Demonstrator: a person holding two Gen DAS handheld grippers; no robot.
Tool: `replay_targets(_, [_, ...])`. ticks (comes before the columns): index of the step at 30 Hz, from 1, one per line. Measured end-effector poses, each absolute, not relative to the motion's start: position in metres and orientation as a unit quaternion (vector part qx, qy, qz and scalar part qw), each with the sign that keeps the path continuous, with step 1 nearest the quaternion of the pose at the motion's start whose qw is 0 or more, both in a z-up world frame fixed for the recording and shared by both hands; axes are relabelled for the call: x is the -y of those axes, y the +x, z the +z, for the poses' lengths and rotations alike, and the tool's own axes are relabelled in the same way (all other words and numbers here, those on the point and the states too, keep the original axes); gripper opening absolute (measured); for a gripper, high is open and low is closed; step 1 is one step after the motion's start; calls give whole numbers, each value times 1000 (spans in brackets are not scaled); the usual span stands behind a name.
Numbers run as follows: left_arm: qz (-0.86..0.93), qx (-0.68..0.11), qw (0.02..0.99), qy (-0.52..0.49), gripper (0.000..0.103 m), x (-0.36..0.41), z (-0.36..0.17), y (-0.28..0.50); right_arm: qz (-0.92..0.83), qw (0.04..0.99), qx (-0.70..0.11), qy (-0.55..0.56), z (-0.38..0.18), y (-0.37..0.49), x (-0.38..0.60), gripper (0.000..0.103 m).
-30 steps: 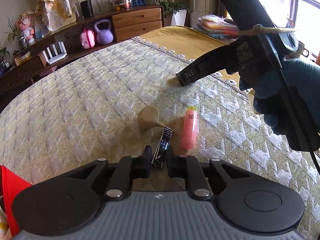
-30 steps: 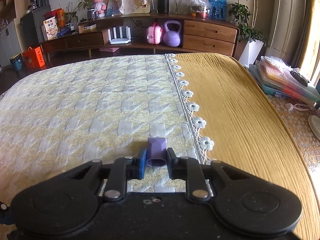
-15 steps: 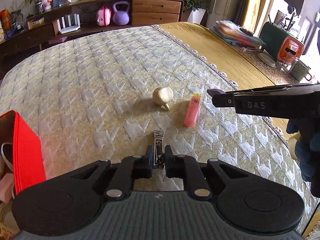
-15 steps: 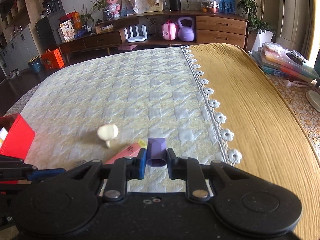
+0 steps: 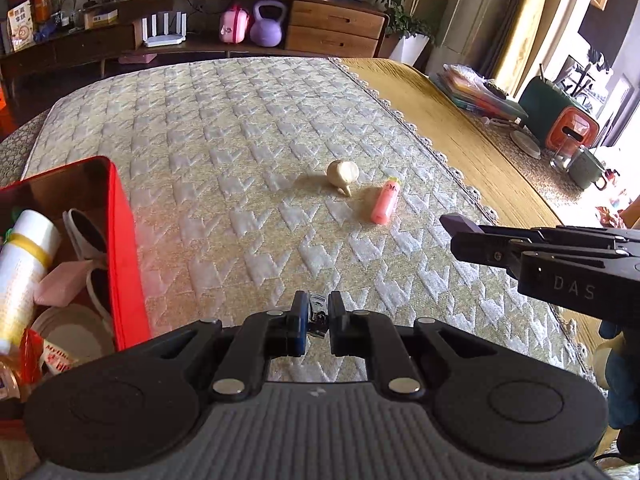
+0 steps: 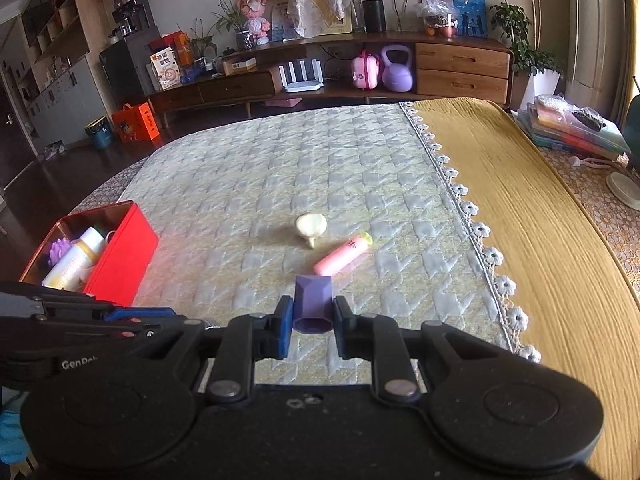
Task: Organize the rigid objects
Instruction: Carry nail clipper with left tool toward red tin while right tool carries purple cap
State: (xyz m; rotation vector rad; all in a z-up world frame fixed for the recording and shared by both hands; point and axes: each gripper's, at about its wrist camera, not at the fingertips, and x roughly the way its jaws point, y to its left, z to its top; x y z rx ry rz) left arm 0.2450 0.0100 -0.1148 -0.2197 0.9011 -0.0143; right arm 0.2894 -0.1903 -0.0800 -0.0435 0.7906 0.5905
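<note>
Left of our left hand-held gripper [image 5: 317, 323] sits the red box [image 5: 120, 240], already holding a white bottle [image 5: 20, 264] and sunglasses [image 5: 86, 236]. We judge both loads are bound there: the left pinches a nail clipper [image 5: 317, 322], the right hand-held gripper [image 6: 310, 322] a purple block [image 6: 313, 300]. Ahead on the bed [image 6: 320, 168] lie garlic [image 6: 311, 225] and a pink tube [image 6: 340, 259].

We count two grippers, the left gripper [image 5: 317, 320] and the right gripper [image 6: 308, 322], each with one thing pinched between its fingers: one clipper [image 5: 318, 317] and one purple block [image 6: 312, 300]. Two things lie loose on the bed [image 6: 280, 176]: one garlic [image 6: 311, 226] and one pink tube [image 6: 342, 258]. We see one red box [image 6: 116, 264], with one white bottle [image 6: 76, 260] among its contents.
</note>
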Motion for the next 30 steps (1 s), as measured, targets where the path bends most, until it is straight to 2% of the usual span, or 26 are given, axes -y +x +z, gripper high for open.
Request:
replay_targets(19, [29, -384, 903, -190, 10, -83, -58, 178, 343, 870, -352, -45, -38, 219, 138, 20])
replay_targets(30, [70, -350, 908, -221, 10, -137, -43, 149, 376, 859, -342, -67, -29, 199, 85, 20])
